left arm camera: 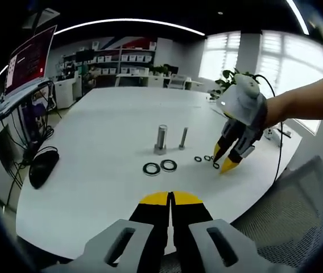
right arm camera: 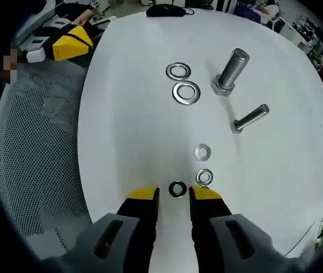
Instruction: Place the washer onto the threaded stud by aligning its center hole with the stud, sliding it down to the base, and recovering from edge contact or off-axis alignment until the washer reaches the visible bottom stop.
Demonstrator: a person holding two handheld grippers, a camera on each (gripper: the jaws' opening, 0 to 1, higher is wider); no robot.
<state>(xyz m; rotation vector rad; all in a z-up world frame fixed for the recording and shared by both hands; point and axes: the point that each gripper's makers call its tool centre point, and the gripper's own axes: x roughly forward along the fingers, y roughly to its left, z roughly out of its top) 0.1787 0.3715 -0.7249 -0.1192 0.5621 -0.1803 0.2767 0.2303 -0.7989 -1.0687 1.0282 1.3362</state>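
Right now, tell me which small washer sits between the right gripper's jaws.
The dark washer, nearest of three small ones, lies between the open right gripper tips; the two silvery ones lie farther out.

White table (left arm camera: 104, 131), mesh chair (left arm camera: 298, 210), bright windows (left arm camera: 275, 57), perhaps shelving (left arm camera: 121, 60).

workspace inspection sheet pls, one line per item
Surface: white table, bare apart from the hardware.
Job's things: large stud and small stud upright; two large washers lying flat beside them; three small washers, the nearest between the right gripper's fingers.
Clutter: computer mouse at the table edge.
Grippers: left gripper shut, back at the table's near edge; right gripper open, tips at the table.
Cables: bundle hanging by the monitor.
Surroundings: mesh chair, shelves, windows.
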